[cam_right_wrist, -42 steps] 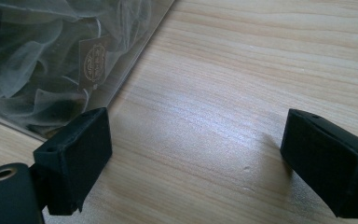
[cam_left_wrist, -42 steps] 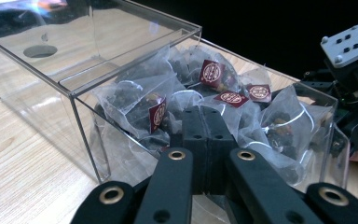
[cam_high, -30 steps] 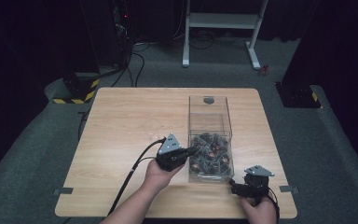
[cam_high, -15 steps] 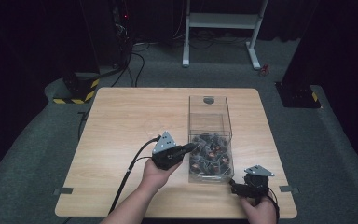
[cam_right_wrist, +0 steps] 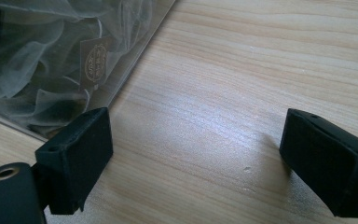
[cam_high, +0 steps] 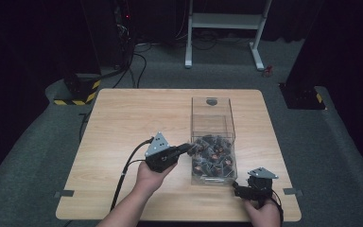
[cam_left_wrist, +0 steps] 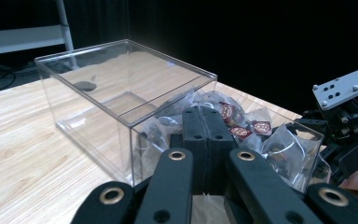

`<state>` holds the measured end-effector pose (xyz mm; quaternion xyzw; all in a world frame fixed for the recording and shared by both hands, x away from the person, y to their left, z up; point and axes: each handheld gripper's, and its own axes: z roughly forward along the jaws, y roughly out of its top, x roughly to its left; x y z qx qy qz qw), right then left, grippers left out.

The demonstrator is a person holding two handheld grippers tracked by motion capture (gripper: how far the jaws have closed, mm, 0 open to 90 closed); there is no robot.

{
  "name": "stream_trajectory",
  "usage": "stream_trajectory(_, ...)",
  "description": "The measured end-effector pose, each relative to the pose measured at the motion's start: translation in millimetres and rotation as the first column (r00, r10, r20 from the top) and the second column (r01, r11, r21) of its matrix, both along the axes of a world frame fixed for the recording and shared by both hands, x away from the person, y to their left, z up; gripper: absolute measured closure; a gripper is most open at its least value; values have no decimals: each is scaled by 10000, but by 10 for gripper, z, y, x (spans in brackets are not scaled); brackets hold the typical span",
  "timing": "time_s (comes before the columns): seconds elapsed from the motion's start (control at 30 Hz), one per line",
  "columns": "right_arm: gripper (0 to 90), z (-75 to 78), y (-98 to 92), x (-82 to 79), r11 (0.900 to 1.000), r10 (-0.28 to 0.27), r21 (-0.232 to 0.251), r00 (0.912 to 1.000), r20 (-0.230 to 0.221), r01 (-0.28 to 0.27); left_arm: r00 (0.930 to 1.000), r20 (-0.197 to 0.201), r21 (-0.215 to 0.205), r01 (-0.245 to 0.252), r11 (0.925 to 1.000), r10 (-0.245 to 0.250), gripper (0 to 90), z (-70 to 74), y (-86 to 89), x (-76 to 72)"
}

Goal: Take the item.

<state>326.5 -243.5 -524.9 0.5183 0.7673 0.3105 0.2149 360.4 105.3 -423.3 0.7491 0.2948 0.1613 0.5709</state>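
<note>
A pale wooden tabletop stands on grey carpet in a dark room, with a white frame and loose cables behind it and a yellow-black striped block off its far left corner. On the tabletop's right half sits a clear plastic box, its near end heaped with small wrapped packets. The left tool sits at the box's near left wall, jaws pressed together; whether a packet is pinched cannot be told. The right tool rests low by the box's near right corner, jaws wide apart over bare wood.
</note>
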Motion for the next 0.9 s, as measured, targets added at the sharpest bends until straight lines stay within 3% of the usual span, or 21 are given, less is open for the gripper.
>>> stream_trajectory(0.37, 92, 0, 0, 0, 10000, 3, -5, 10000, 3, -3, 9989, 161, 70, -432, 9990, 431, 898, 63, 207, 24)
stream_trajectory(0.9, 94, 0, 0, -1, 10000, 8, -4, 10000, 8, -8, 9973, 179, -117, -715, 9974, 717, 898, 98, 341, 39)
